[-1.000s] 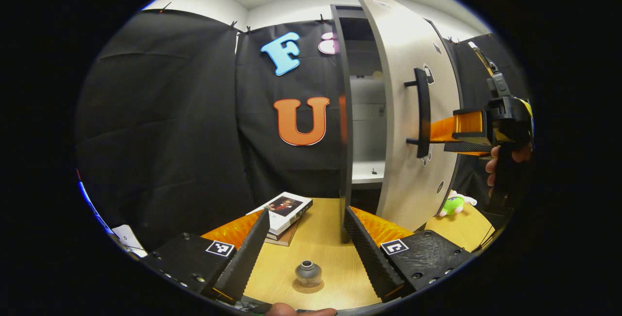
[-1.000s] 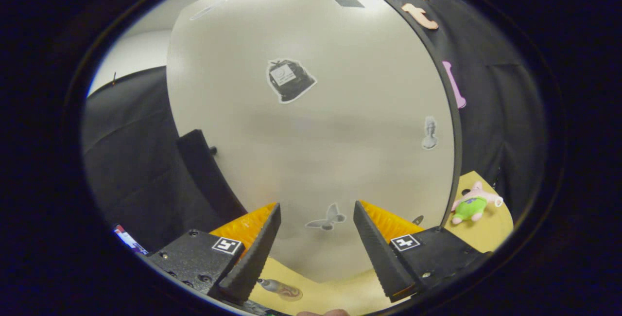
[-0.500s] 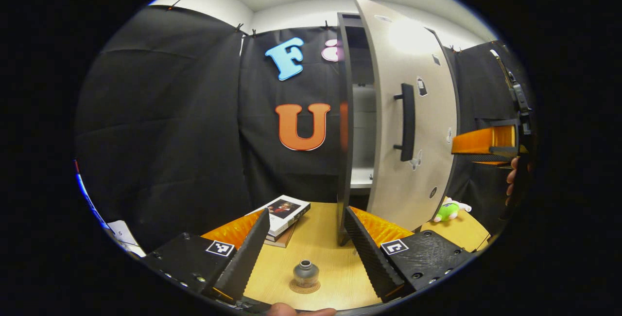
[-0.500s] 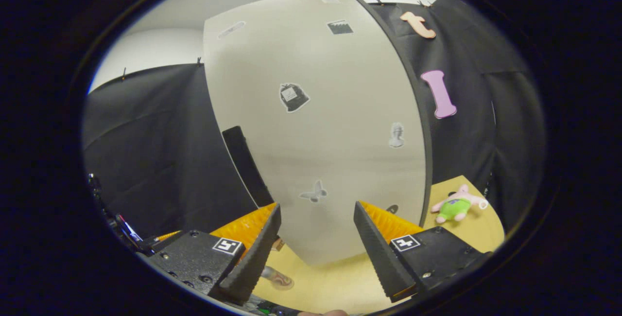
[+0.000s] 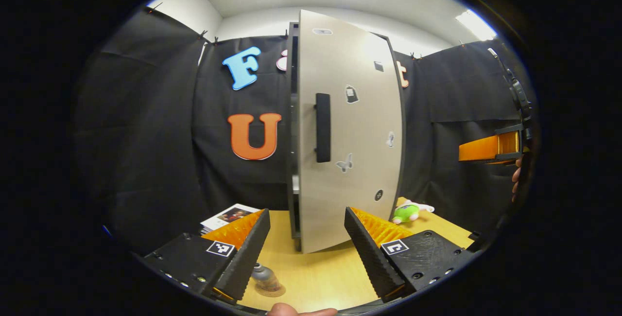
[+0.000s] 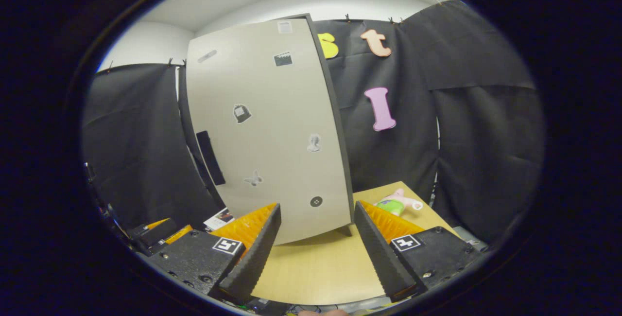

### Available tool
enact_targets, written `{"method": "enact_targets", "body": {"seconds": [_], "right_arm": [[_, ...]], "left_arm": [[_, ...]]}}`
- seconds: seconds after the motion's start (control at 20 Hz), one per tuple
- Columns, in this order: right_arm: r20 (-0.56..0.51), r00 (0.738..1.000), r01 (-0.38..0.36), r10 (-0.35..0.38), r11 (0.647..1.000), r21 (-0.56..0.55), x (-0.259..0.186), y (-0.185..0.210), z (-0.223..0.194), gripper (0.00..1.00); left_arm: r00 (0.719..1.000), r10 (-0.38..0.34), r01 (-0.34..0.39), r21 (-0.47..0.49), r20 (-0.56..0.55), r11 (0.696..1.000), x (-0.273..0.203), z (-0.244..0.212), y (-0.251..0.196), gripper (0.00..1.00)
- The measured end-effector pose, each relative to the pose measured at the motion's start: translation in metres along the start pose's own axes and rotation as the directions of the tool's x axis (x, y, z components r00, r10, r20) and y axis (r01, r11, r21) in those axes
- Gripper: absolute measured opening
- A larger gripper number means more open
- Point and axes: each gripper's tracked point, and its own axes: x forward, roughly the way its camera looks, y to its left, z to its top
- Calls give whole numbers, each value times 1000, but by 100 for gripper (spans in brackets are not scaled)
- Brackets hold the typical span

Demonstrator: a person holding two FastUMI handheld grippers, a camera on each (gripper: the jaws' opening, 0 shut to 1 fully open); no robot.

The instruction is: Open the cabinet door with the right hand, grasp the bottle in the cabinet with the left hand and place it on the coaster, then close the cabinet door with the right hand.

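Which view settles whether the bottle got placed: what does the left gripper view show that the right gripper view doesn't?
Left gripper view: the bottle on the coaster, beside the left tongs, and the right tongs at the far right. Right gripper view: the left tongs low at the left. Both: the cabinet door, its handle, the plush toy.

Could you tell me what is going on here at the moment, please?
A person is working with a two-finger gripper in each hand at a wooden table. The bottle already sits on its coaster, beside the open left gripper. The cabinet door is nearly shut, with a narrow gap at its handle side. The right gripper is open, clear of the door, touching nothing. A green plush toy lies beyond the cabinet.
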Motion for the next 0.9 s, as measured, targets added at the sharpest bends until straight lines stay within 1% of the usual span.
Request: {"method": "enact_targets", "body": {"seconds": [0.05,0.15,0.2,0.3,0.35,0.4,0.5,0.55,0.6,0.65,0.7,0.75,0.85,0.9], "right_arm": [[15,1000,17,-16,1000,-19,-9,-6,3,97],[53,998,40,-37,996,-73,-20,-14,8,97],[71,997,48,-41,994,-96,-22,-18,11,97],[98,995,33,-22,994,-109,-22,-21,15,98],[117,993,27,-15,994,-105,-21,-23,19,98],[138,990,16,-2,995,-103,-19,-24,24,100],[140,989,-22,36,994,-103,-13,-31,28,100],[140,988,-43,58,994,-105,-11,-37,30,97],[149,986,-58,74,993,-106,-9,-42,34,100],[153,984,-71,87,992,-107,-5,-50,38,100],[147,984,-86,102,991,-106,0,-56,39,100],[140,982,-111,125,988,-102,4,-61,38,97],[118,980,-150,161,984,-91,17,-73,35,95],[103,980,-162,170,983,-86,25,-80,32,99]], "left_arm": [[1000,-24,24,-8,-1,1000,-1,2,-9,94],[999,-44,44,-11,4,999,-2,8,-18,94],[999,-43,43,-6,8,999,-3,12,-21,94],[1000,-27,27,8,13,1000,-7,18,-24,94],[1000,-12,12,16,20,1000,-9,22,-26,94],[1000,7,-7,26,25,1000,-11,24,-27,94],[999,50,-51,36,10,998,-14,26,-31,93],[998,64,-64,30,16,997,-14,27,-34,94],[997,70,-70,20,23,997,-12,31,-42,94],[997,82,-82,15,14,997,-12,31,-47,93],[994,107,-107,11,-1,994,-11,31,-50,93],[991,134,-134,0,-9,991,-11,33,-53,93],[986,166,-166,-20,-10,986,-6,38,-64,94],[983,183,-183,-17,-9,983,-3,41,-67,93]]}}
